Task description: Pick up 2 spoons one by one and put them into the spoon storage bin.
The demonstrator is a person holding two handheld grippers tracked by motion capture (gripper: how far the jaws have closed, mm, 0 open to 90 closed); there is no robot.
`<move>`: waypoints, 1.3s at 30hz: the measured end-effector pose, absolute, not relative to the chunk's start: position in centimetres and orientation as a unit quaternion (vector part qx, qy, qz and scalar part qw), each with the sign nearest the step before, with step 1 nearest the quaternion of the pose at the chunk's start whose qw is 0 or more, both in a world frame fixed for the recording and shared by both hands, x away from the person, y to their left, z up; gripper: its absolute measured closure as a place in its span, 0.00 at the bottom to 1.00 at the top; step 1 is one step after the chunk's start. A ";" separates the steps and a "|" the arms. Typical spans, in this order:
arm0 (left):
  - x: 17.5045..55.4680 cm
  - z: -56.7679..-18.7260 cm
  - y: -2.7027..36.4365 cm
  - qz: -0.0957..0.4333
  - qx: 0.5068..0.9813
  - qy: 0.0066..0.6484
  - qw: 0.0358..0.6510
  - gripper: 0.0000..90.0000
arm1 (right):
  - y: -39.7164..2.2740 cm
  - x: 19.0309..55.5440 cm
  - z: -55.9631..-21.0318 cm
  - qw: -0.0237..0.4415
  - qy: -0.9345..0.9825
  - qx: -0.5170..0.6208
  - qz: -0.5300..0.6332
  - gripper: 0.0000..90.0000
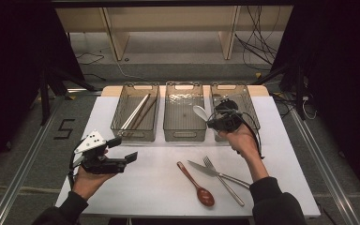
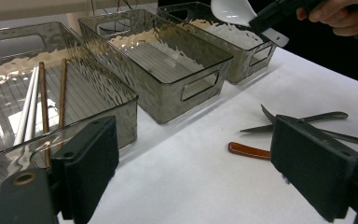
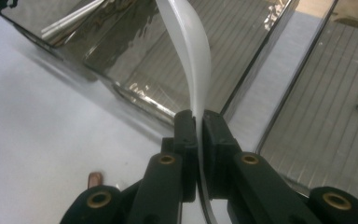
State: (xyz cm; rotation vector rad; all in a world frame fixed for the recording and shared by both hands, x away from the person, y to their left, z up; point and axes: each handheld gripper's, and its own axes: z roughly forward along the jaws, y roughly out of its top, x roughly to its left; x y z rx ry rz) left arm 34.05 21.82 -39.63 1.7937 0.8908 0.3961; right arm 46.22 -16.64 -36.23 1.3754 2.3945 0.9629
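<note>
Above grey bins (image 1: 184, 132), white spoon (image 3: 193, 51) between right hand-held gripper (image 3: 197, 123) pads (clamped).

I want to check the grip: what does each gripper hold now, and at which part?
The right gripper is shut on the white spoon, clamping its handle. The left gripper is open and holds nothing.

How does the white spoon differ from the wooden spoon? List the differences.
The white spoon is held in the air by the right tool; the wooden spoon lies flat on the table. The white spoon hangs over the baskets, near the middle basket; the wooden spoon sits beside the knife and fork. One is white, the other reddish brown. Both are spoons.
</note>
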 end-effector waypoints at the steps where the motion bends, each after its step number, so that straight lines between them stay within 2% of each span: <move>1: 34.0 -39.6 21.8 0.166 0.749 0.372 0.523 0.17 | -16.5 46.5 -36.2 0.110 0.814 0.469 0.326 0.96; 19: 34.1 -39.6 22.0 0.166 0.748 0.368 0.526 0.17 | -13.2 51.2 -36.5 0.101 0.805 0.494 0.314 0.96; 39: 34.1 -39.6 21.9 0.169 0.750 0.364 0.525 0.17 | -11.5 53.1 -38.4 0.091 0.803 0.512 0.291 0.95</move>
